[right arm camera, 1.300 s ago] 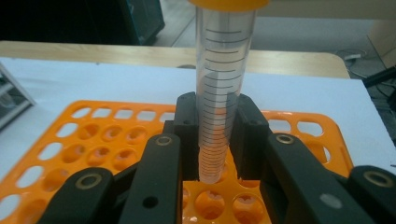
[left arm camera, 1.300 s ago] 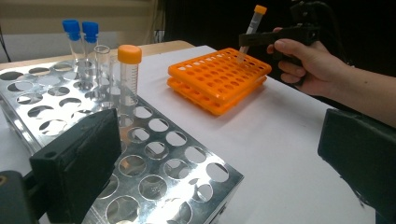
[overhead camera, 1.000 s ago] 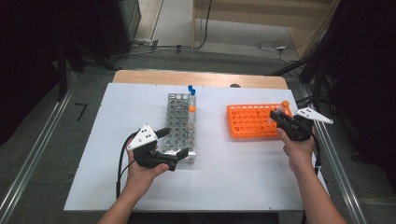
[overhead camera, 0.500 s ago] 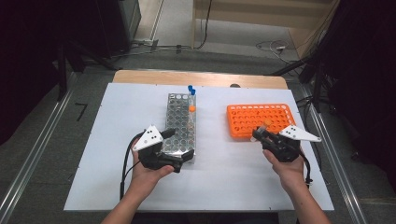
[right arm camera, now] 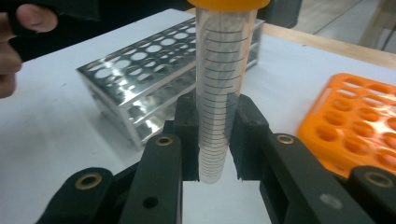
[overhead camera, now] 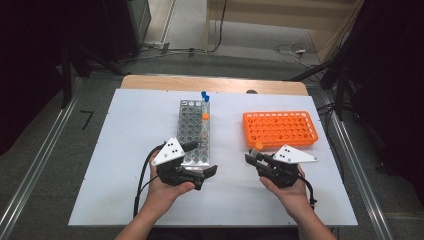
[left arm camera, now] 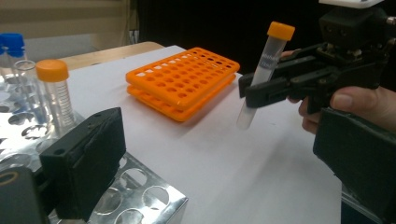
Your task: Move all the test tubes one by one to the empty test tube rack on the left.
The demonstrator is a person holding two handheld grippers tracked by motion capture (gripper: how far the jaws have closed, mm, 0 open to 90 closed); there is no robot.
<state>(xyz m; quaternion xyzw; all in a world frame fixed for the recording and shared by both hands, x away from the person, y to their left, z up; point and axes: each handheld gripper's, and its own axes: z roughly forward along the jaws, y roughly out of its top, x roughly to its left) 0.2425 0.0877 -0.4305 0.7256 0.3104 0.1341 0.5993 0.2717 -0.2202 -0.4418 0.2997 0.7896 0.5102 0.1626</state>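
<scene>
Starting nearest the person, the right tongs (overhead camera: 254, 159) are seen pinching a clear tube (left arm camera: 260, 74) with an orange cap, held upright above the white tabletop (overhead camera: 120, 200), clear of both racks. In the right gripper view the tube (right arm camera: 223, 88) is gripped at its lower half between the two pads, so most of its length stands free above the grip. The left tongs (overhead camera: 202, 159) are set at the near end of the steel rack (overhead camera: 192, 125); their jaws appear spread across that end, with no contact on its walls confirmed. Further off, an orange-capped tube (left arm camera: 55, 91) and blue-capped tubes (left arm camera: 11, 49) stand in the rack's far rows. The orange rack (overhead camera: 280, 129) lies beyond the right hand, empty as far as is seen.

Risks judged: with so low a grip, the tube could tilt or slip if its tip catches a hole's rim. The steel rack could be pushed aside if it is not steadied.
</scene>
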